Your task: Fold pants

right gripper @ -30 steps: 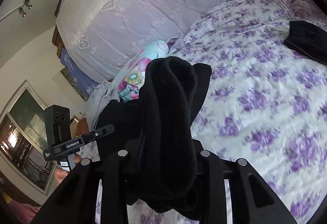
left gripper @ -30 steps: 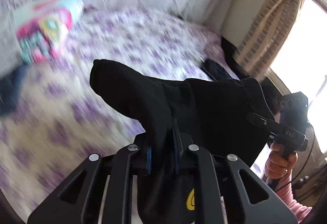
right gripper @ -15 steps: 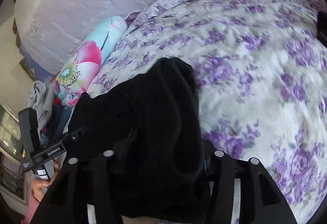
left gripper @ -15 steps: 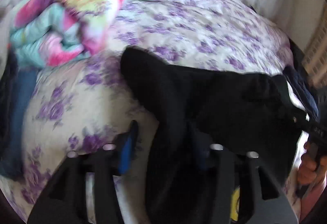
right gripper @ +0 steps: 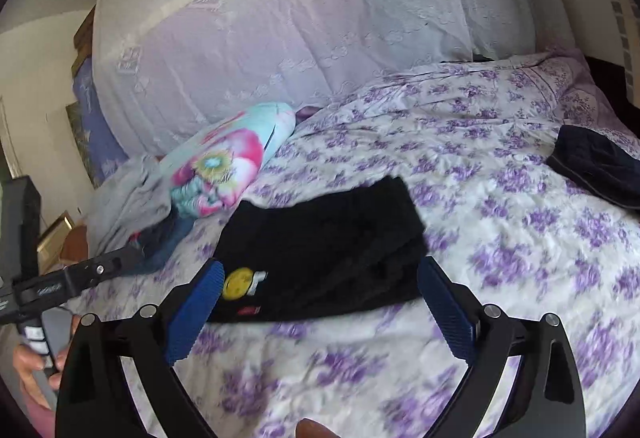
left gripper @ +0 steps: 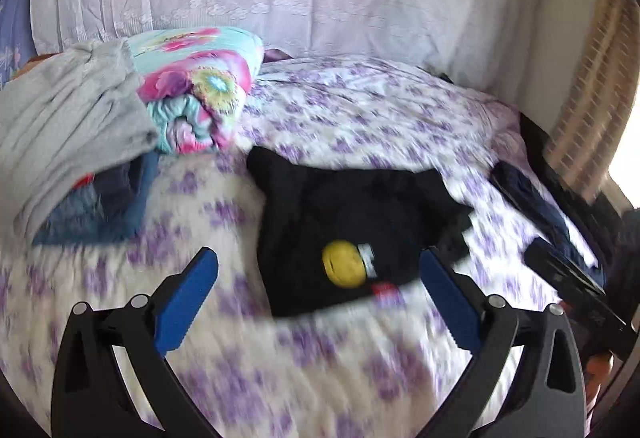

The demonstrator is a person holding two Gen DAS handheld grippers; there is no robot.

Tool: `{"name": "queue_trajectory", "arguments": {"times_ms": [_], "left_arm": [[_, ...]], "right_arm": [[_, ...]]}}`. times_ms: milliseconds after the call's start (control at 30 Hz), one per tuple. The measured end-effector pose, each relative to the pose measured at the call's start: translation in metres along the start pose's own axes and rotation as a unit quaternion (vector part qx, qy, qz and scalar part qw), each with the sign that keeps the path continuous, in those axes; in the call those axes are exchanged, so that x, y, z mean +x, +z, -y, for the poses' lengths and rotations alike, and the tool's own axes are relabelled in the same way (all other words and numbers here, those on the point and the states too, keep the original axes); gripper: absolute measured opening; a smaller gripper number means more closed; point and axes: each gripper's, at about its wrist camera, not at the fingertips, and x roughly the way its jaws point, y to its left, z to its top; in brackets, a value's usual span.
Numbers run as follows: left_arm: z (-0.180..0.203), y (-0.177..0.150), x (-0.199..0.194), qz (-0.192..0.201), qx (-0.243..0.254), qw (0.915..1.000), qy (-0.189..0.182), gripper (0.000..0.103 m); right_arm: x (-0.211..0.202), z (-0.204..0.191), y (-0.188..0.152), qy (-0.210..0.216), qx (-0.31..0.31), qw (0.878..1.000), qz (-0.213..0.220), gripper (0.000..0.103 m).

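The black pants (left gripper: 352, 222) lie folded in a flat bundle on the purple-flowered bed sheet (left gripper: 360, 110), with a yellow round patch (left gripper: 345, 263) facing up. They also show in the right wrist view (right gripper: 328, 250), with the patch (right gripper: 238, 283) at their near left corner. My left gripper (left gripper: 318, 272) is open and empty, its blue pads wide apart just in front of the pants. My right gripper (right gripper: 320, 284) is open and empty too, its pads either side of the bundle's near edge.
A flowered rolled blanket (left gripper: 200, 90) and a grey garment (left gripper: 68, 118) over blue clothes (left gripper: 104, 206) lie at the left. Another dark garment (right gripper: 600, 166) lies at the bed's right side. A white lace cover (right gripper: 300, 22) hangs behind. A curtain (left gripper: 592, 90) is at the right.
Both grippers were shut on the black pants and held them up. They lowered the pants onto the bed, opened and let go; the pants now lie folded on the sheet.
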Motion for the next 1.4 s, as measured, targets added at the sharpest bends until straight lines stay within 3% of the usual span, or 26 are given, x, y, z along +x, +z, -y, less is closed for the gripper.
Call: {"name": "queue_trajectory", "arguments": {"times_ms": [67,133,233,267,333,400,467,533,567,633,700,767,833,867,933,1033,1133,1200,1267,1333,1367,1400], "left_arm": [[0.004,-0.024,-0.004,0.005,0.016,0.9998,-0.008,0.099],[-0.001,-0.049,-0.006,0.012,0.024,0.9996,0.003,0.099],[-0.019,-0.063,-0.005,0.016,0.008,0.9993,0.032,0.099],[-0.026,-0.063,-0.005,0.018,-0.008,0.9994,0.027,0.099],[-0.043,-0.06,-0.011,0.036,-0.041,0.9982,0.024,0.099],[-0.057,-0.06,-0.017,0.048,-0.069,0.9963,0.016,0.099],[-0.072,-0.06,-0.016,0.043,-0.098,0.9942,0.014,0.099],[-0.081,-0.061,-0.015,0.036,-0.123,0.9917,0.0,0.099],[-0.087,-0.061,-0.013,0.029,-0.14,0.9896,-0.015,0.099],[-0.094,-0.063,-0.01,0.022,-0.164,0.9857,-0.031,0.099],[-0.099,-0.065,-0.008,0.019,-0.183,0.9821,-0.04,0.099],[-0.098,-0.066,-0.008,0.017,-0.181,0.9828,-0.032,0.099],[-0.096,-0.066,-0.007,0.018,-0.175,0.9841,-0.022,0.099],[-0.095,-0.067,-0.006,0.017,-0.171,0.9849,-0.018,0.099],[-0.091,-0.067,-0.003,0.012,-0.162,0.9867,-0.009,0.099],[-0.085,-0.063,0.0,0.0,-0.152,0.9883,0.003,0.099],[-0.076,-0.032,0.007,-0.019,-0.124,0.9916,-0.032,0.099],[-0.063,0.008,0.018,-0.007,-0.072,0.9969,-0.03,0.099],[-0.049,0.043,0.039,0.014,-0.016,0.9996,-0.02,0.099],[-0.036,0.068,0.074,0.006,0.027,0.9982,-0.053,0.098],[-0.031,0.076,0.096,-0.007,0.04,0.9962,-0.077,0.095],[-0.029,0.08,0.121,-0.023,0.044,0.9949,-0.088,0.077]], "right_arm": [[0.003,-0.013,-0.009,0.014,-0.029,0.999,-0.003,0.097],[0.016,-0.028,0.002,0.039,-0.048,0.998,-0.011,0.091],[0.072,-0.052,0.039,0.111,-0.03,0.993,-0.039,0.076],[0.102,-0.064,0.049,0.115,-0.029,0.991,-0.064,0.071],[0.171,-0.088,0.057,0.094,-0.046,0.987,-0.122,0.052],[0.221,-0.107,0.047,0.073,-0.075,0.981,-0.164,0.042],[0.271,-0.13,0.017,0.04,-0.13,0.964,-0.228,0.041],[0.268,-0.156,0.004,0.006,-0.214,0.957,-0.196,0.042],[0.257,-0.163,0.007,0.022,-0.225,0.955,-0.192,0.042],[0.221,-0.151,0.023,0.109,-0.153,0.968,-0.168,0.041],[0.198,-0.135,0.028,0.15,-0.101,0.972,-0.151,0.041],[0.195,-0.117,0.013,0.178,-0.066,0.965,-0.184,0.042],[0.203,-0.112,-0.016,0.168,-0.09,0.951,-0.244,0.037],[0.192,-0.115,-0.02,0.162,-0.12,0.953,-0.226,0.038],[0.166,-0.116,-0.017,0.166,-0.137,0.955,-0.205,0.054],[0.132,-0.102,0.0,0.207,-0.086,0.962,-0.159,0.061],[0.126,-0.087,0.024,0.201,-0.058,0.971,-0.117,0.061],[0.128,-0.066,0.038,0.172,-0.018,0.98,-0.098,0.061],[0.133,-0.04,0.038,0.158,0.028,0.982,-0.102,0.061],[0.142,-0.021,0.027,0.139,0.047,0.982,-0.12,0.057],[0.147,-0.008,0.018,0.113,0.055,0.984,-0.129,0.056],[0.15,0.006,0.009,0.093,0.066,0.984,-0.138,0.044]]}}
